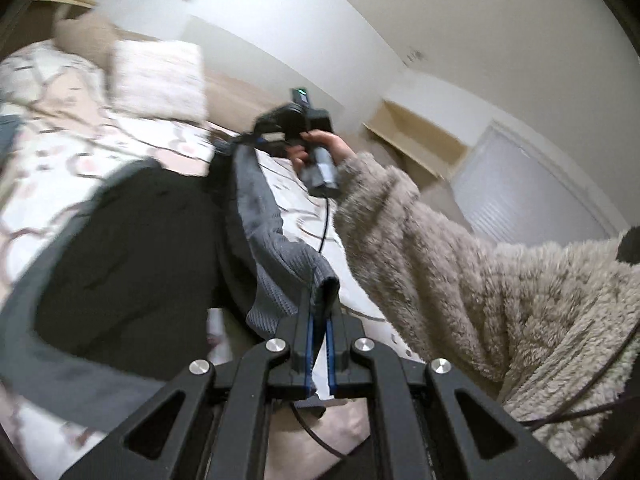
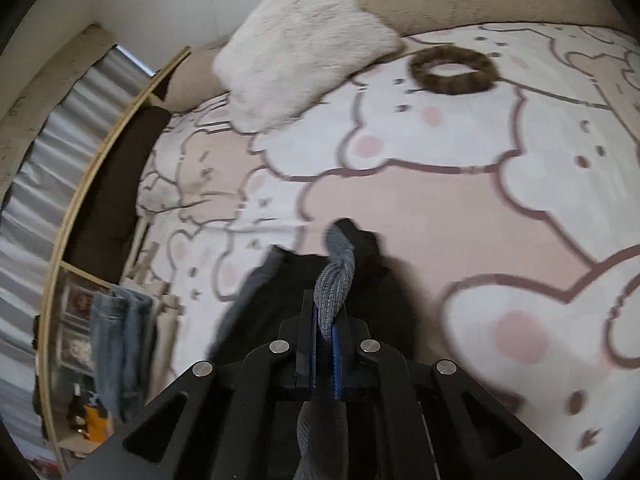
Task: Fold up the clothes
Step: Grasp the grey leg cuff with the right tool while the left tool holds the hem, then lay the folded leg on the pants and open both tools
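A black garment with a grey ribbed hem (image 1: pixel 120 264) hangs above the bed, stretched between both grippers. In the left wrist view my left gripper (image 1: pixel 320 300) is shut on a corner of the grey hem (image 1: pixel 276 264). Farther off, my right gripper (image 1: pixel 256 140) pinches the other end of that hem, held by a hand in a fluffy beige sleeve (image 1: pixel 440 280). The right wrist view shows my right gripper (image 2: pixel 326 320) shut on the bunched grey hem (image 2: pixel 334 280), with the black cloth (image 2: pixel 280 304) drooping below it.
The bed carries a pink and white cartoon bear cover (image 2: pixel 440 168). A white fluffy pillow (image 2: pixel 296 48) and a brown furry ring (image 2: pixel 452 70) lie near its head. Folded jeans (image 2: pixel 118 344) hang by a mirror (image 2: pixel 48 200) on the left. A cable (image 1: pixel 324 224) trails from the right gripper.
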Motion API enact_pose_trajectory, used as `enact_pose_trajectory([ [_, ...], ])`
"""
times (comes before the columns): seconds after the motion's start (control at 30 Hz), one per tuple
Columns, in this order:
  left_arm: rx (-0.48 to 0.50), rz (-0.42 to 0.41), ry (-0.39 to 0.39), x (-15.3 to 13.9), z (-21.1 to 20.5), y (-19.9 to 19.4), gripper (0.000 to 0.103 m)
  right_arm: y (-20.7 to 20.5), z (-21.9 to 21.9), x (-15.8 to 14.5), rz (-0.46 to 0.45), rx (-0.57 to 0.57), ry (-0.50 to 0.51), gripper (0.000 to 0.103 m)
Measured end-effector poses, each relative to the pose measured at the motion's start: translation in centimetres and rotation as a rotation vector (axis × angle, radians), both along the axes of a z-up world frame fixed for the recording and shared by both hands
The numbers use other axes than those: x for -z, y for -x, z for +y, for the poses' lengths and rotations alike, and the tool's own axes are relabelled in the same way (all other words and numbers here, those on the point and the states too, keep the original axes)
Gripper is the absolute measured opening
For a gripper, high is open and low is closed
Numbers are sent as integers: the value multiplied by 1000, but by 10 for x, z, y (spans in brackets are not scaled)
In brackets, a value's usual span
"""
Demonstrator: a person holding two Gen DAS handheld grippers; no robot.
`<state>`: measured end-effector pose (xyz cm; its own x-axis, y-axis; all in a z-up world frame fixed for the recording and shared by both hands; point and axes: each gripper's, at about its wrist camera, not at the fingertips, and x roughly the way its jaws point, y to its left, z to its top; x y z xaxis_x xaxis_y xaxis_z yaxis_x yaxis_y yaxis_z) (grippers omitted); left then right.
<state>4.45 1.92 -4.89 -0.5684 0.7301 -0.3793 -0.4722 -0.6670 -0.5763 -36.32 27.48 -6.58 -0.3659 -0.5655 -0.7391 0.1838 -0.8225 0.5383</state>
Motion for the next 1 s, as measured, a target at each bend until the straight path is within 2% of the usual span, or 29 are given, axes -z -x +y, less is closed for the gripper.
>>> enact_pose_trajectory([
  [0.2,-187,-33,-29,10,-82,-20,6,14,-89,-2,-25,-4,53,7],
  [0.27,-249,-58,-15,22,-105,-21,6,16,-117,0,-24,-7,58,7],
  [0.4,-390,-150,25,59,-157,-11,5,22,-165,18,-21,-10,-16,7],
  [0.5,-489,-235,35,87,-190,-3,5,29,-194,51,-56,-7,-105,7],
  [0.6,-530,-316,41,113,-204,1,5,32,-211,76,-64,-19,-169,7],
  [0.67,-528,-355,83,124,-201,0,6,30,-222,89,-65,-27,-228,7],
  [0.73,-516,-379,117,135,-197,0,6,26,-229,90,-29,-38,-270,7],
  [0.8,-522,-372,113,137,-195,-1,6,20,-229,80,19,-37,-298,9],
  [0.87,-518,-374,119,134,-194,-3,6,14,-224,65,54,-23,-319,38],
  [0.9,-516,-376,122,133,-193,-5,7,10,-219,54,69,-14,-320,72],
  [0.93,-515,-375,124,131,-193,-5,8,3,-211,42,95,-6,-307,82],
  [1.0,-516,-366,130,127,-195,-8,16,-14,-195,19,150,-3,-274,82],
])
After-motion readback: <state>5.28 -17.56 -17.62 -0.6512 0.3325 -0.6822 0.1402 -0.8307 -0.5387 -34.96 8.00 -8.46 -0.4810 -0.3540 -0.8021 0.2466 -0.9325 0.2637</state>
